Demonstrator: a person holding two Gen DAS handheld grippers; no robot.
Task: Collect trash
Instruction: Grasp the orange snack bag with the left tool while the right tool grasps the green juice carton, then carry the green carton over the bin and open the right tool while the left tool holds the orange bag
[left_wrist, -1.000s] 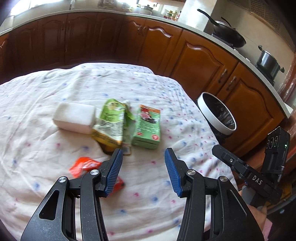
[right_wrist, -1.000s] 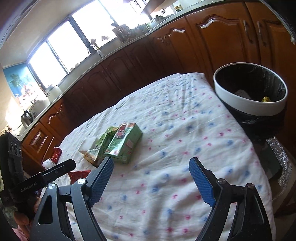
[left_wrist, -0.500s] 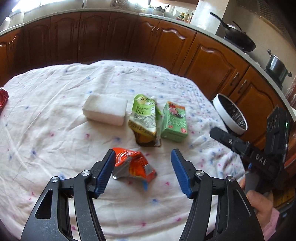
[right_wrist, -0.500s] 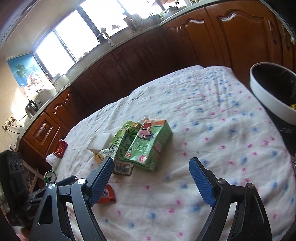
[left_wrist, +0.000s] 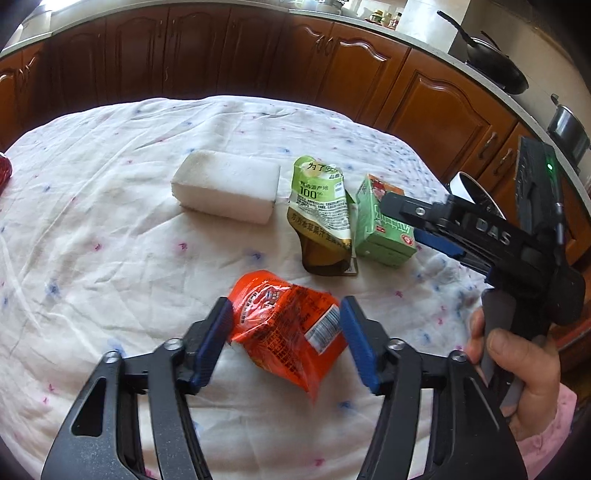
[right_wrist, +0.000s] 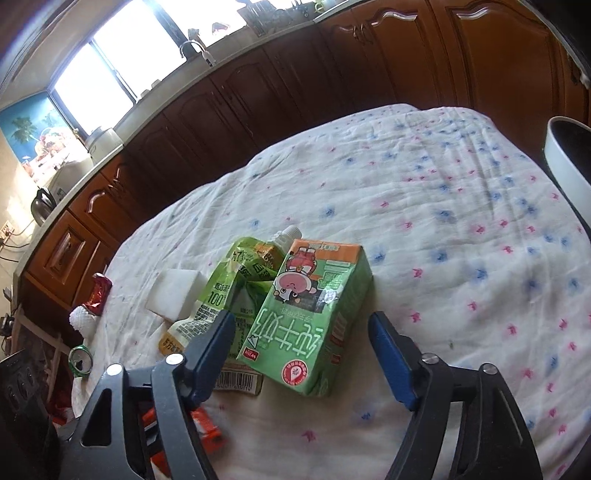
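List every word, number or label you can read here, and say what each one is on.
"100%": green pouch, among Chinese print of which only "为了安" at the top reads.
"DAS": arm of the right tongs.
"纯牛奶", large and upside down: green milk carton.
Orange wrapper between the left tongs: barcode and print too small to read.
Barcode label under the pouch: digits blurred.

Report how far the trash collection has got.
Done: nothing the current views confirm; the bin interior is hidden. In hand: the left gripper, jaws just closing, straddles the orange wrapper; the right gripper, also closing, frames the green carton. Neither looks pinched yet. Left: the green pouch and white block on the cloth.
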